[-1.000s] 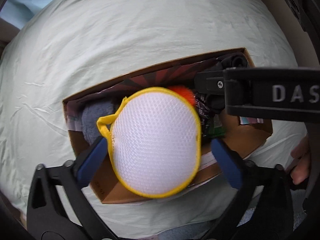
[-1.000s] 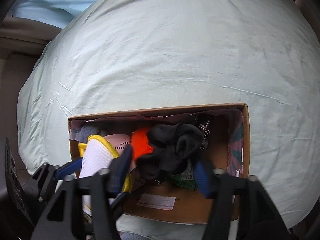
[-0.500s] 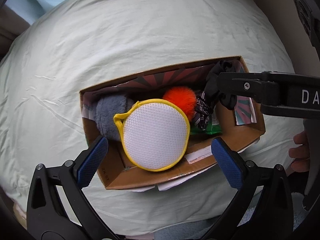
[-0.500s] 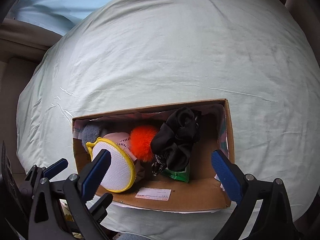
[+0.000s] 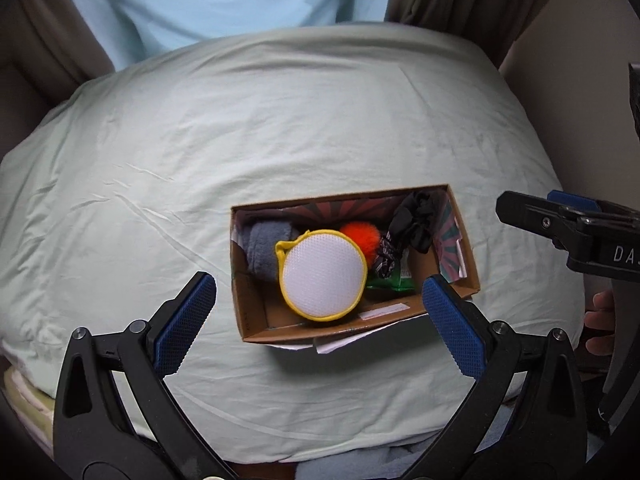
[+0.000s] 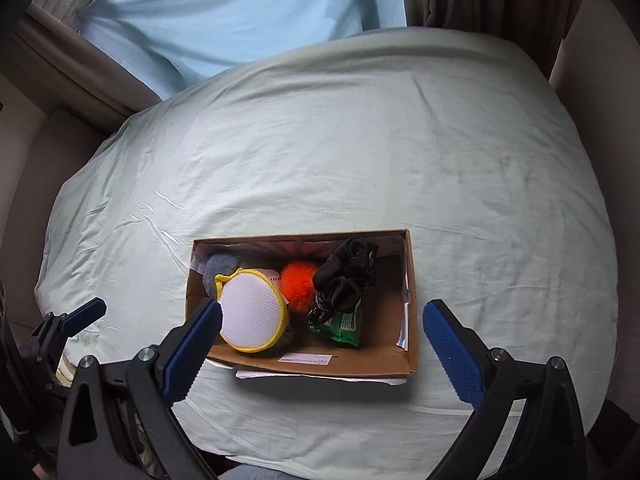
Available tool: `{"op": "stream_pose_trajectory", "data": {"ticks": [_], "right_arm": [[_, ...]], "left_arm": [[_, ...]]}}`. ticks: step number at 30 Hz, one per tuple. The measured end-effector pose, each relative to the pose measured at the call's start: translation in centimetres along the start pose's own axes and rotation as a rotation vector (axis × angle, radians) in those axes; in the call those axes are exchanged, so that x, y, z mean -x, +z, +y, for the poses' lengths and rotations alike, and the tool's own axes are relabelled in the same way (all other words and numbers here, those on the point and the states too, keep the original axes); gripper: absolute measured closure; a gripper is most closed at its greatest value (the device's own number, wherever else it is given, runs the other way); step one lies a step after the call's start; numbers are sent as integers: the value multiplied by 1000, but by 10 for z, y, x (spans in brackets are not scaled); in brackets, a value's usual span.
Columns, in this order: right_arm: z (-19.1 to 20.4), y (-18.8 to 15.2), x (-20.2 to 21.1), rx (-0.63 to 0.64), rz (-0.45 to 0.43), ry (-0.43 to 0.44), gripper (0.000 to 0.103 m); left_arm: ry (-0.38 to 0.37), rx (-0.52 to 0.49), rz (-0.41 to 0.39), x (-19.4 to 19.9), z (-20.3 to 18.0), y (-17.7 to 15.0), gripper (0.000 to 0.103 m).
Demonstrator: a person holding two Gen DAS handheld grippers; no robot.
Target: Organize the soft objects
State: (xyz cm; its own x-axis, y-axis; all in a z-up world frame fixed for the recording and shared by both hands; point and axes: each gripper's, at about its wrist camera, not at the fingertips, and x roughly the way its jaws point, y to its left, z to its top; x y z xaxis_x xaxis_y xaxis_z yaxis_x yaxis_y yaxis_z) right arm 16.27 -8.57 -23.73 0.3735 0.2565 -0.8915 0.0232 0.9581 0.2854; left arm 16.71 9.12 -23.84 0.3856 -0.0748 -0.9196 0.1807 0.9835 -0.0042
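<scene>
Cardboard box sits on a pale green sheet, open side up. We log its contents from left to right: grey plush at the left end; white mesh pouch with yellow trim, lying partly over the plush; orange pom-pom touching the pouch's far right edge; black scrunchie toward the right end; green packet under the scrunchie's near end. A patterned strap lies between pom-pom and packet (possibly part of a keyring, we cannot tell at this sharpness).

Left gripper: blue pads wide apart, holding nothing, above the box's near wall. Right gripper: jaws likewise spread and empty, above the near wall in its own view; from the left wrist camera it shows at the right edge, well apart from the box.

Behind the sheet we see a light blue curtain.
</scene>
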Motion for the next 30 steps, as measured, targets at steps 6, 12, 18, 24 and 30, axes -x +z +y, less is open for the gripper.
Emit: {"op": "stream_pose_trajectory", "data": {"ticks": [6, 12, 18, 24, 30], "right_arm": [[14, -8, 80, 73, -144, -26, 3], [24, -23, 146, 129, -307, -89, 3], [28, -41, 192, 140, -432, -142, 3], [25, -55, 229, 136, -545, -160, 3], [23, -64, 248, 141, -629, -174, 3]], "left_arm": [[-1, 77, -175, 81, 2, 2, 0], [11, 132, -331, 148, 2, -2, 0], [33, 125, -477, 196, -11, -15, 0], [60, 88, -594, 231, -28, -26, 0], [61, 59, -655, 246, -40, -29, 0]]}}
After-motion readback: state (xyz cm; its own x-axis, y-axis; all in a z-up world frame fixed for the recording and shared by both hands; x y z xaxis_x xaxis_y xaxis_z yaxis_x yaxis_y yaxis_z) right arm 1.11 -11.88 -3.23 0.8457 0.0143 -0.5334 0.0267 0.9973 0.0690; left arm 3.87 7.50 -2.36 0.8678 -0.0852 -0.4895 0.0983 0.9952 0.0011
